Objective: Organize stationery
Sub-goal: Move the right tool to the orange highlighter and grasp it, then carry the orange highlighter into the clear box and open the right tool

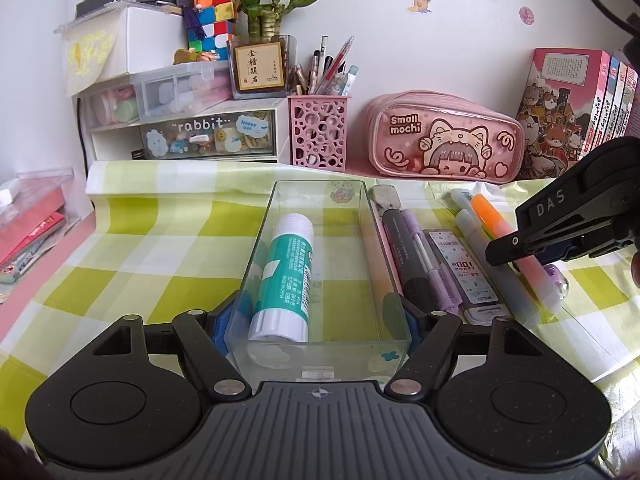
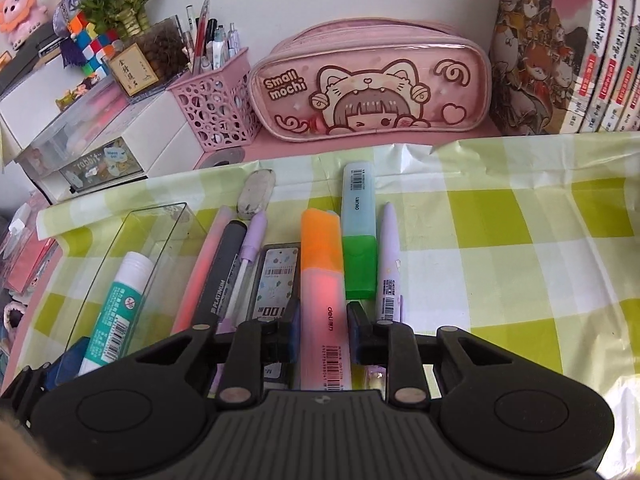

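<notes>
A clear plastic tray [image 1: 256, 248] lies on the checked cloth with a teal glue stick [image 1: 285, 276] inside. My left gripper [image 1: 316, 314] is shut on the tray's near end, one finger on each side wall. My right gripper [image 2: 323, 328] is shut on an orange-pink highlighter [image 2: 323, 276]; it also shows in the left wrist view [image 1: 516, 240]. Right of the tray lie a pink pen, a grey marker [image 2: 220, 276], a lilac pen [image 2: 250, 248], a lead case [image 2: 276, 280], a green highlighter [image 2: 359, 232] and a white-lilac pen [image 2: 389, 256].
An eraser [image 2: 258, 192] lies beyond the pens. At the back stand a pink pen holder [image 2: 218, 108], a pink "Small mochi" pencil case [image 2: 372, 88], books [image 2: 568, 48] at right and white drawers [image 1: 180, 132] at left. Pink items lie off the cloth's left edge.
</notes>
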`<state>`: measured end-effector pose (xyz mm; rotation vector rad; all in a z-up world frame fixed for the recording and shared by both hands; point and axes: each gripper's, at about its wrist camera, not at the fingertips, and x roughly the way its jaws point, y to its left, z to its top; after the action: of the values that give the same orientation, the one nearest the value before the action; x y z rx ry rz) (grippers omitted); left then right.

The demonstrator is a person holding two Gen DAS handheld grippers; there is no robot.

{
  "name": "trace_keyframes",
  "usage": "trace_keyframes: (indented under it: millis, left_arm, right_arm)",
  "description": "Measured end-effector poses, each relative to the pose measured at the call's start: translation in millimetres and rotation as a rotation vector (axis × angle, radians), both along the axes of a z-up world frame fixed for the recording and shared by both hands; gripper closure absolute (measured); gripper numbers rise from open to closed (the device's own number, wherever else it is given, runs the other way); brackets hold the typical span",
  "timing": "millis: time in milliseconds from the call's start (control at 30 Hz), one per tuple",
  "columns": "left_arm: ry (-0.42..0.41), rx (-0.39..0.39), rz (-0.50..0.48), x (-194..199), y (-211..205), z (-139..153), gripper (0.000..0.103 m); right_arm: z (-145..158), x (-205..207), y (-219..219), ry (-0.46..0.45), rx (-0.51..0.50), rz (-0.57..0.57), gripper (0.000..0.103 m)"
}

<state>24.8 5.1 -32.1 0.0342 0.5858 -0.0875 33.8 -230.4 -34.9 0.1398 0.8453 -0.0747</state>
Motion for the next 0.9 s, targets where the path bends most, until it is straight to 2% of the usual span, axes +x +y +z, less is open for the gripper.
trace_keyframes:
  millis: [133, 300, 400, 500, 667, 900]
  left_arm:
    - [-0.001, 0.001, 0.000, 0, -1, 0, 0.030]
    - [-0.001, 0.001, 0.000, 0, -2, 0, 0.030]
    - [-0.004, 0.002, -0.001, -1, -2, 0, 0.030]
    - [-0.007, 0.004, -0.001, -2, -2, 0, 0.030]
    - [-0.008, 0.001, -0.004, -2, 0, -1, 0.030]
    - [-0.009, 0.002, -0.004, -1, 0, -1, 0.030]
  right_arm:
    - [8, -7, -7, -0.033, 0.033, -0.011, 0.088]
    - [5, -8, -7, -0.021, 0.092, -0.009, 0.088]
    - [15, -10, 8, -0.050, 0.127, 0.044, 0.087]
    - [25, -6, 27, -0.053, 0.213, 0.122, 0.087]
    - [21, 16, 59, 0.010, 0.342, 0.189, 0.087]
    - [9, 39, 77, 0.080, 0.335, 0.180, 0.087]
